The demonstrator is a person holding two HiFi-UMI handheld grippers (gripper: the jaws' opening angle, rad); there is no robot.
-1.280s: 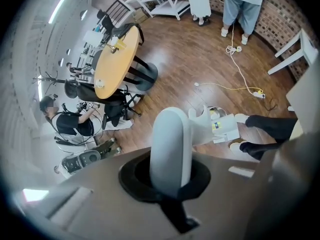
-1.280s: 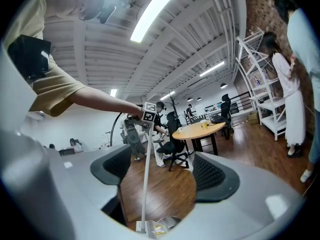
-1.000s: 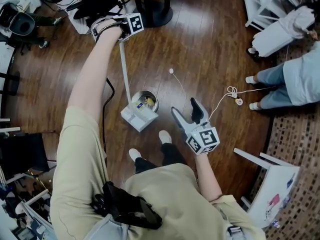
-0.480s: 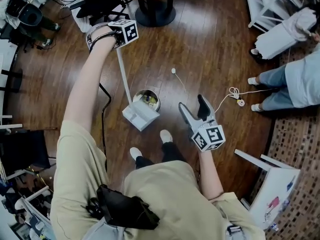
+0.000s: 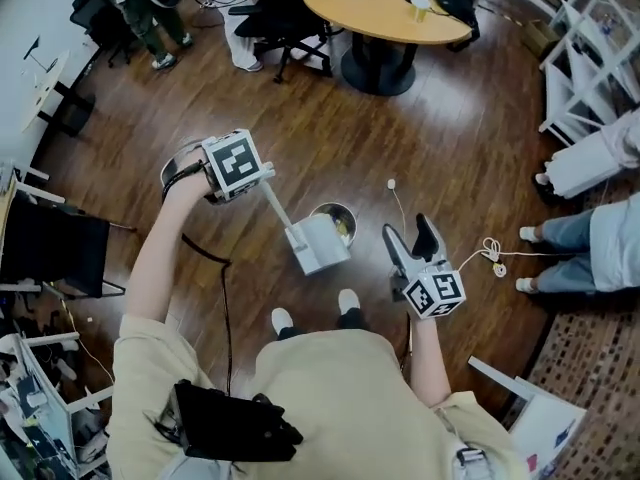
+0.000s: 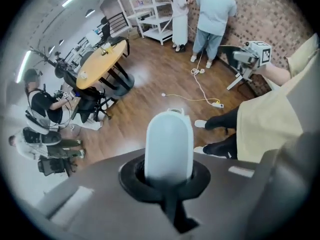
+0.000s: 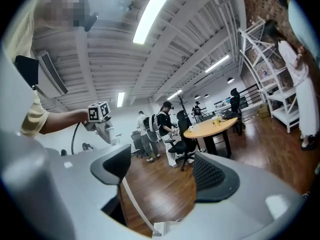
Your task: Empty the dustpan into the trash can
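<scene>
My left gripper [image 5: 240, 173] points down and is shut on the top of the dustpan's long white handle [image 5: 278, 208]. The handle slants down to the right to the white dustpan [image 5: 318, 245], which is tipped against the left rim of a small steel trash can [image 5: 342, 220] with scraps inside. In the left gripper view the handle's rounded end [image 6: 169, 144] sticks up through the shut jaws. My right gripper [image 5: 408, 230] hangs to the right of the can, open, with nothing between its pads [image 7: 216, 176]. The right gripper view shows the handle [image 7: 132, 199] and the left gripper [image 7: 102, 123].
My shoes [image 5: 347, 301] stand just before the can. A white cable with a plug [image 5: 470, 253] lies on the wooden floor to the right, near a person's legs [image 5: 590, 243]. A round wooden table [image 5: 385, 8], office chairs [image 5: 275, 18] and white racks [image 5: 590, 78] stand farther off.
My left hand has swung left and nearer to me, so the handle leans over more and the dustpan sits tipped at the can's rim. The right gripper has hardly shifted.
</scene>
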